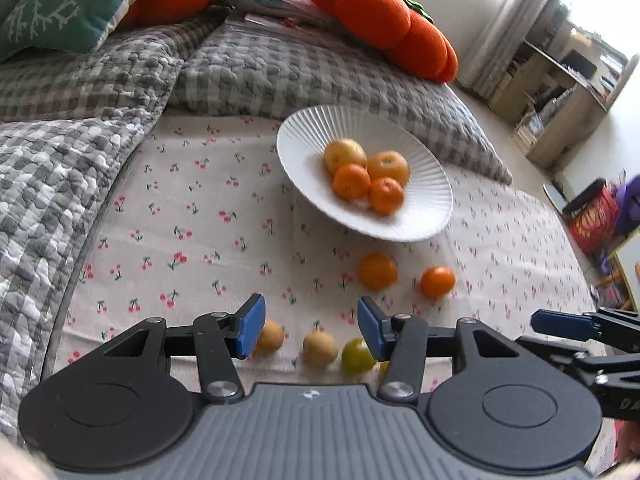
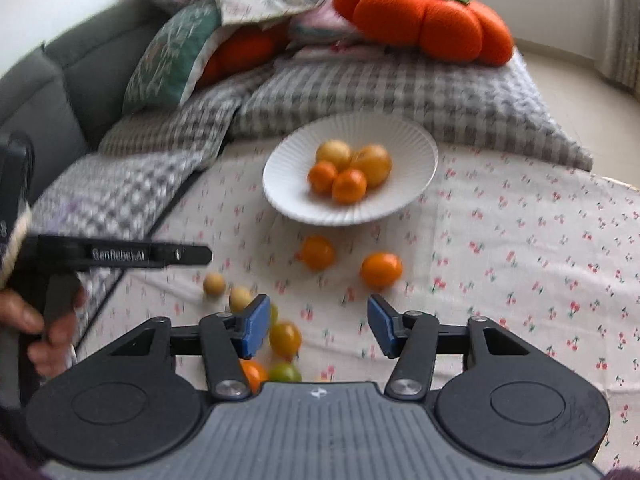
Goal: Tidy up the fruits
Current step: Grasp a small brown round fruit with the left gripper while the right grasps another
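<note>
A white ribbed plate (image 1: 308,140) (image 2: 288,168) holds several oranges and yellowish fruits (image 1: 366,178) (image 2: 348,172). Two loose oranges (image 1: 377,271) (image 1: 437,281) lie on the cherry-print cloth in front of it, also in the right wrist view (image 2: 317,253) (image 2: 381,270). Two small tan fruits (image 1: 270,340) (image 1: 319,349) and a green-yellow fruit (image 1: 357,356) lie near my open, empty left gripper (image 1: 311,330). My right gripper (image 2: 319,326) is open and empty, with a yellow-green fruit (image 2: 285,338) by its left finger and an orange (image 2: 253,374) and green fruit (image 2: 285,373) below.
The cherry-print cloth (image 1: 192,216) covers the surface. Grey checked quilts (image 1: 260,68) and orange pumpkin cushions (image 1: 380,20) (image 2: 424,20) lie behind the plate. The right gripper's finger (image 1: 560,322) shows at the left wrist view's right edge. The left gripper (image 2: 120,256) shows at left.
</note>
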`<state>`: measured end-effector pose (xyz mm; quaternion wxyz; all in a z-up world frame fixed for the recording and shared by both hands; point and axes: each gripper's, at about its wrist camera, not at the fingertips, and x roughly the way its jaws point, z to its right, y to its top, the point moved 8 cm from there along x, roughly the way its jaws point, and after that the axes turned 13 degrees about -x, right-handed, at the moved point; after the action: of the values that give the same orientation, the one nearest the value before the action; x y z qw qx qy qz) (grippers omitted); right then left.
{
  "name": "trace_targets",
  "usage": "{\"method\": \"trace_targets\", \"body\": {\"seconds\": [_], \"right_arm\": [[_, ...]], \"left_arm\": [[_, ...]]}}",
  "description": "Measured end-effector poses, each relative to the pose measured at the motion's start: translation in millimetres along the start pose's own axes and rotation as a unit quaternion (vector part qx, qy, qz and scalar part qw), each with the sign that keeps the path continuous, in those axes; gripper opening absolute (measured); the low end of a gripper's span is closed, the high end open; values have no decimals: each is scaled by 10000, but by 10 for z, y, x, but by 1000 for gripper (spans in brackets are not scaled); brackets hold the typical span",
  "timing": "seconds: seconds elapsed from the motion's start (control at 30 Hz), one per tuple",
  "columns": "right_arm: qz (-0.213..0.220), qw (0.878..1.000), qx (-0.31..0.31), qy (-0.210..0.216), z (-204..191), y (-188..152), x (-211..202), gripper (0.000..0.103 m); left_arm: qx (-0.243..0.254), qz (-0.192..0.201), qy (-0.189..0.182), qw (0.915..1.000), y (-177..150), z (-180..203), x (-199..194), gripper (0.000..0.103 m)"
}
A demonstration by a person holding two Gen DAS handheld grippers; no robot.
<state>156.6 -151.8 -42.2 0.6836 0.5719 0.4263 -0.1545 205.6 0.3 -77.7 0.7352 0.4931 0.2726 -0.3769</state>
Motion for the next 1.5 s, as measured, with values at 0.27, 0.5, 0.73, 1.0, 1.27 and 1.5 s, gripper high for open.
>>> {"method": "trace_targets", "body": {"seconds": [0.27, 0.5, 0.73, 1.0, 1.27, 1.5], "right_arm": [[-546, 9910, -1150, -411, -178, -208, 164, 43], [-704, 9868, -1459, 28, -327, -329, 162, 41], [-975, 9829, -1561, 52, -399, -445, 249, 40], [-1199, 9793, -1631, 12, -403, -527, 385, 33], [-1303, 9769, -1692, -101, -374, -573, 468, 28], [-1320, 9768, -1680, -147, -352, -554, 518, 26]], "left_arm": [[454, -80, 496, 9977, -145, -241, 132, 47], [561, -108, 506, 9971, -195, -260, 153, 47], [646, -331, 460, 9963, -305, -245, 270, 47], [517, -500, 370, 9967, -318, -308, 408, 43], [463, -489, 329, 9972, -273, -317, 482, 33], [473, -409, 349, 9974, -224, -334, 520, 30]]}}
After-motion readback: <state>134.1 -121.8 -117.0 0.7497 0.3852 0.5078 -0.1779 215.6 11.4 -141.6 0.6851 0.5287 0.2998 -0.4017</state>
